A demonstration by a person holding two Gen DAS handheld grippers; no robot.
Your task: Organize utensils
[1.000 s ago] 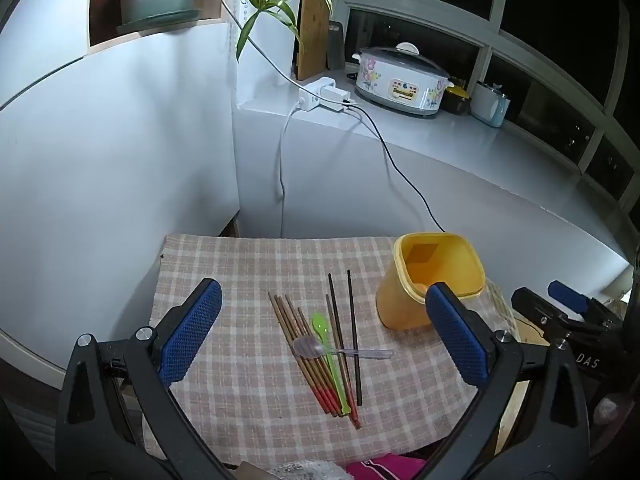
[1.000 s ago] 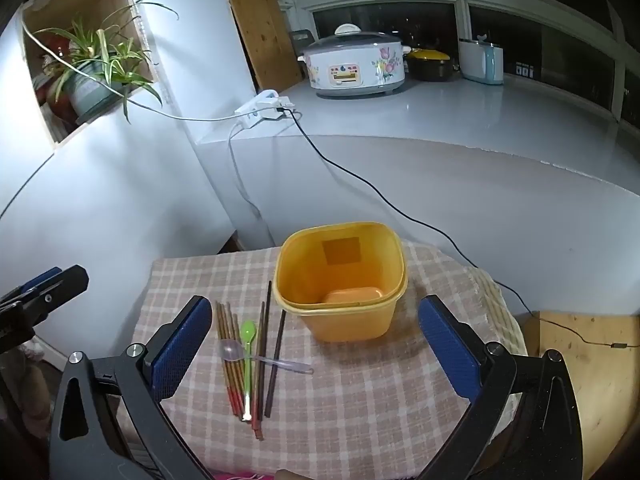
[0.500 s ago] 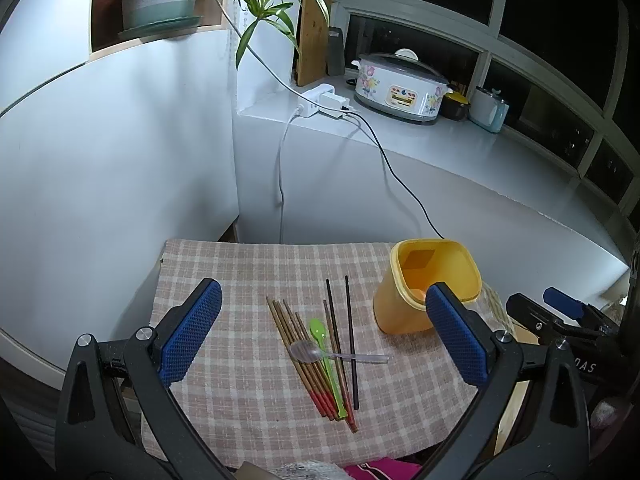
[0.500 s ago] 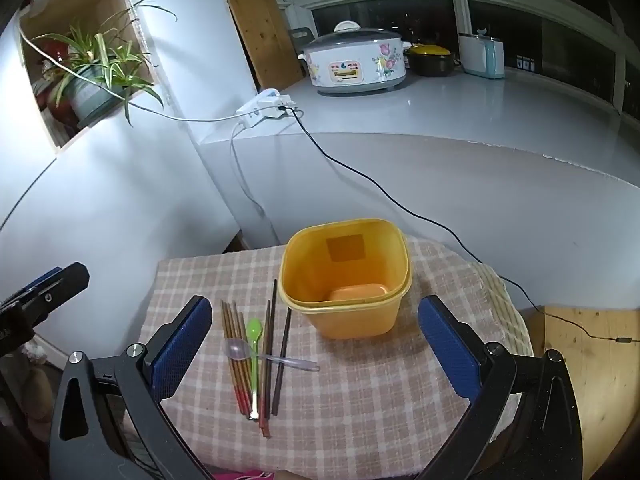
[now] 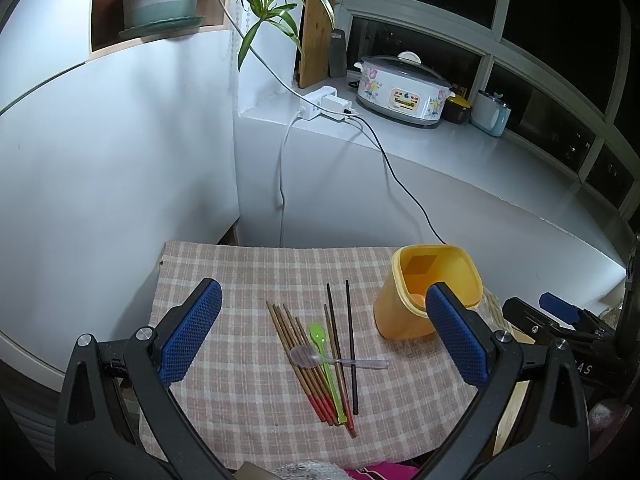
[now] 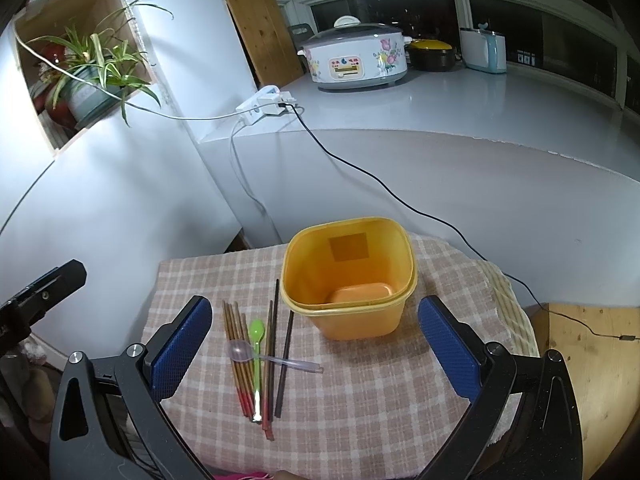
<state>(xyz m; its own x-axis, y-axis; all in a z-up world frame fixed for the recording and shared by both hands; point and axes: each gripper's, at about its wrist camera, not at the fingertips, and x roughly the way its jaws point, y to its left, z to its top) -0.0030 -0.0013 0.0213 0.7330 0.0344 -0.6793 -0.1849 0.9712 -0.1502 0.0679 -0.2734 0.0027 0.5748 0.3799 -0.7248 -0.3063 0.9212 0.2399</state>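
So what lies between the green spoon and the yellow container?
Dark chopsticks lie between green spoon and yellow container; the right wrist view shows it.

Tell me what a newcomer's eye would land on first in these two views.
The yellow tub stands open and empty on the checked cloth, its bright colour pulling the eye first. To its left lies a bundle of chopsticks with a green spoon among them and a clear spoon laid across. Behind, a flowered cooker sits on the white counter.
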